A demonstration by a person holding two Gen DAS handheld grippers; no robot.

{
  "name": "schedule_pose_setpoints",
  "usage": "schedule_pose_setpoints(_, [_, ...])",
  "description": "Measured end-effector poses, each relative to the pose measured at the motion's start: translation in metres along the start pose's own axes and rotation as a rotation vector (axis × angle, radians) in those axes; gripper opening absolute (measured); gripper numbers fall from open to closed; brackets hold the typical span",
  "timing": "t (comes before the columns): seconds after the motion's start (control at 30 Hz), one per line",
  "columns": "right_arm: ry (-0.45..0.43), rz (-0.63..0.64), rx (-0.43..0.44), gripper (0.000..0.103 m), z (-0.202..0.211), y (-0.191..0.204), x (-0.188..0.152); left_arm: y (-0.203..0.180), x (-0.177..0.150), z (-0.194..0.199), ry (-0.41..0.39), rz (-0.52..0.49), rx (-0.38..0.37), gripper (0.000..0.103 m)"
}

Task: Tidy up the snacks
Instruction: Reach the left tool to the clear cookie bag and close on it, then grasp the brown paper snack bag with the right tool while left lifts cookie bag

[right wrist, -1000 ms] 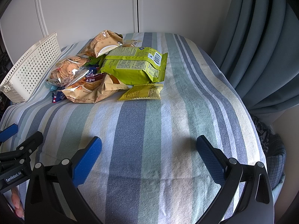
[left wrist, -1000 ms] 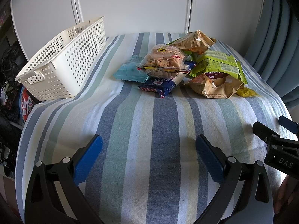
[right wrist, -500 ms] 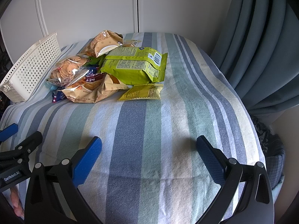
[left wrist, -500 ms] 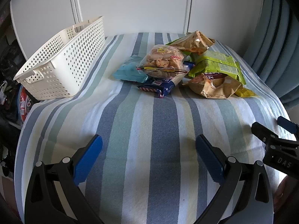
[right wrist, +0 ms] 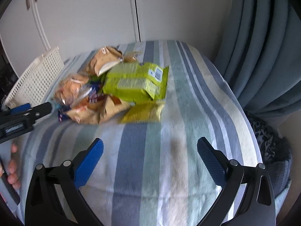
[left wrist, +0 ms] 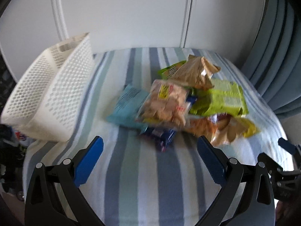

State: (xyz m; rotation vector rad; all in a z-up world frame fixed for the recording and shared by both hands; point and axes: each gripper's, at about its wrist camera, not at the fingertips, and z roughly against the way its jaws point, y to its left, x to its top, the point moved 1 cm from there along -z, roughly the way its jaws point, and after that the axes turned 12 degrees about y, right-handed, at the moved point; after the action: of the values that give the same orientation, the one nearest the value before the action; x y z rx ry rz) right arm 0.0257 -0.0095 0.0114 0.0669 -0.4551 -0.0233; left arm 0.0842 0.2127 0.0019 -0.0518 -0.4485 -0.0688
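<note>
Surface (left wrist: 146, 179) covered by a cloth striped blue, green and white. Behind it, white panelled cupboard doors (right wrist: 90, 18) with vertical seams. Grey-blue curtain (right wrist: 263, 47) hangs in folds at right. Dark clutter (left wrist: 7, 150) at left edge, blurred. Daylight, soft.

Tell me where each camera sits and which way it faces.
Left wrist: on the left hand-held gripper, facing the white basket and snack pile; its open fingers show.
Right wrist: on the right hand-held gripper, facing the pile, with curtain on the right; fingers of a hand show.
Both share the basket, the pile, the striped cloth.
</note>
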Motion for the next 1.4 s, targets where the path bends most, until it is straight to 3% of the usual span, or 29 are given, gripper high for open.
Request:
schedule_pose_setpoints(0.1, [-0.002, 0.004, 0.010, 0.098, -0.002, 0.000, 0.008, -0.001, 0.019, -0.015, 0.018, -0.005, -0.060, 0.101])
schedule_pose_setpoints(0.4, [0.005, 0.021, 0.027, 0.098, -0.015, 0.004, 0.017, -0.002, 0.049, -0.050, 0.052, 0.000, -0.084, 0.100])
schedule_pose_setpoints(0.47, [0.005, 0.024, 0.028, 0.098, -0.016, 0.005, 0.018, 0.000, 0.052, -0.052, 0.046, -0.002, -0.095, 0.078])
schedule_pose_setpoints(0.53, [0.005, 0.024, 0.031, 0.098, -0.017, 0.006, 0.018, -0.001, 0.055, -0.053, 0.044, -0.012, -0.101, 0.069])
schedule_pose_setpoints(0.73, [0.011, 0.026, 0.035, 0.098, -0.022, 0.007, 0.017, -0.004, 0.054, -0.054, 0.026, -0.031, -0.107, 0.064])
schedule_pose_setpoints(1.13, [-0.003, 0.016, 0.056, 0.098, -0.018, 0.005, 0.026, 0.008, 0.039, -0.010, -0.057, 0.012, -0.162, 0.057])
schedule_pose_setpoints(1.4, [0.017, 0.096, 0.103, 0.098, -0.028, 0.037, 0.036, 0.021, 0.039, 0.027, -0.107, 0.018, -0.185, 0.057])
